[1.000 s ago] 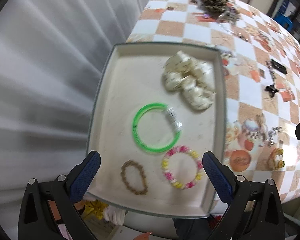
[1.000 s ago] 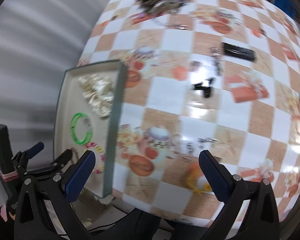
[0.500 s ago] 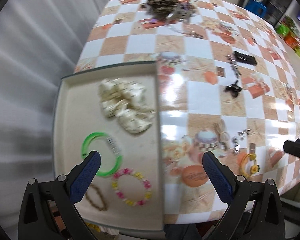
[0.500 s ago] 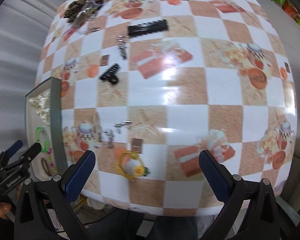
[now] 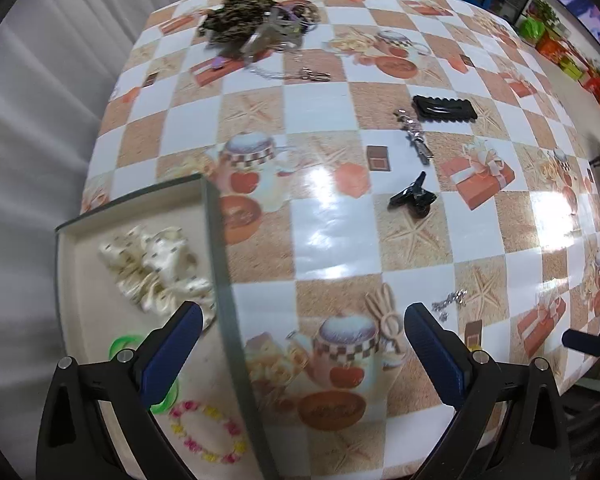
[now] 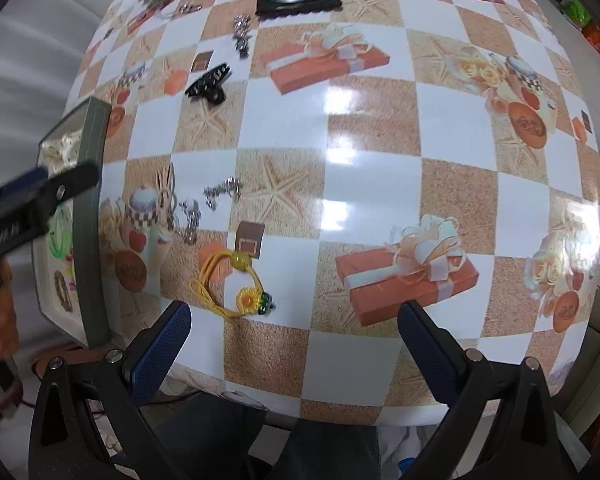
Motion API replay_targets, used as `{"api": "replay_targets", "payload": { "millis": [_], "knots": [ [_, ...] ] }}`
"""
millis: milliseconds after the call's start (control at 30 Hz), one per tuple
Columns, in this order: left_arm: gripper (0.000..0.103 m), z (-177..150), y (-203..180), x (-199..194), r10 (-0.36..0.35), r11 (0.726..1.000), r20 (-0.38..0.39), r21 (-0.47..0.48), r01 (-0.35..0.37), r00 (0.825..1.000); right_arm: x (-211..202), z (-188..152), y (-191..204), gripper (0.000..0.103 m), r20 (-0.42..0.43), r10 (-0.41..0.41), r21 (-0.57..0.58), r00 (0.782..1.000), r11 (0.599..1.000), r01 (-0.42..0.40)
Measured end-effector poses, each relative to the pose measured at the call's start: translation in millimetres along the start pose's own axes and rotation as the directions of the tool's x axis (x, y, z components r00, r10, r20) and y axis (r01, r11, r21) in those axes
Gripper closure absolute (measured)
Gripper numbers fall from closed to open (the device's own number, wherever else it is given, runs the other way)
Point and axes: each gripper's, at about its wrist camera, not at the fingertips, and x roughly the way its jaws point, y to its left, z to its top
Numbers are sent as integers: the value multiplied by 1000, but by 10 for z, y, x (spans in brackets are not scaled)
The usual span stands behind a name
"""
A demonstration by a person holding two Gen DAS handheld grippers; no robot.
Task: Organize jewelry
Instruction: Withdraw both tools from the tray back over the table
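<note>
The yellow sunflower hair tie is lying on the desk just right of the tray, its length running diagonally; both the right claw and left claw are gaping wide, holding nothing

A grey-rimmed tray sits at the table's left edge. Inside it lie a cream scrunchie, a green bangle and a pink-and-yellow bead bracelet. Loose on the checked tablecloth: a yellow sunflower hair tie near the front edge, silver earrings, a black claw clip, a black wavy clip, and a tangled chain pile at the far edge.
</note>
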Motion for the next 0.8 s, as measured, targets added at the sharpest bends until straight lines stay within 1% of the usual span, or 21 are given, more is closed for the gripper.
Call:
{"api": "replay_targets", "payload": {
  "millis": [33, 100, 133, 267, 467, 533, 600, 733, 767, 800],
  "knots": [
    [0, 13, -21, 23, -1, 1000, -1, 6, 1, 1000, 23, -13, 5, 0, -1, -1, -6, 1000, 1000, 1],
    [7, 52, -80, 83, 1, 1000, -6, 22, -1, 1000, 60, -27, 11, 0, -4, -3, -13, 1000, 1000, 3],
    [8, 69, -100, 112, 2, 1000, -11, 27, -1, 1000, 76, -31, 14, 0, -5, -5, -15, 1000, 1000, 5],
    [8, 162, -186, 195, -9, 999, -8, 36, 10, 1000, 141, -24, 40, 0, -5, -13, -29, 1000, 1000, 13],
    [8, 388, -335, 257, -47, 997, 22, 60, 45, 999, 218, -23, 150, 0, 17, -36, -76, 999, 996, 37],
    [8, 455, -378, 270, -59, 996, 30, 67, 57, 998, 249, -23, 211, 1, 24, -43, -99, 999, 994, 45],
    [8, 528, -437, 301, -69, 995, 34, 79, 67, 997, 283, -34, 277, 4, 29, -49, -127, 998, 991, 52],
    [8, 628, -545, 396, -75, 992, 30, 105, 71, 997, 338, -68, 380, 4, 32, -56, -171, 998, 983, 61],
    [13, 642, -567, 421, -76, 991, 27, 111, 72, 997, 355, -78, 406, 4, 34, -60, -184, 998, 981, 65],
    [17, 655, -590, 450, -74, 991, 23, 117, 70, 997, 375, -88, 437, 4, 36, -64, -197, 997, 978, 70]
  ]
}}
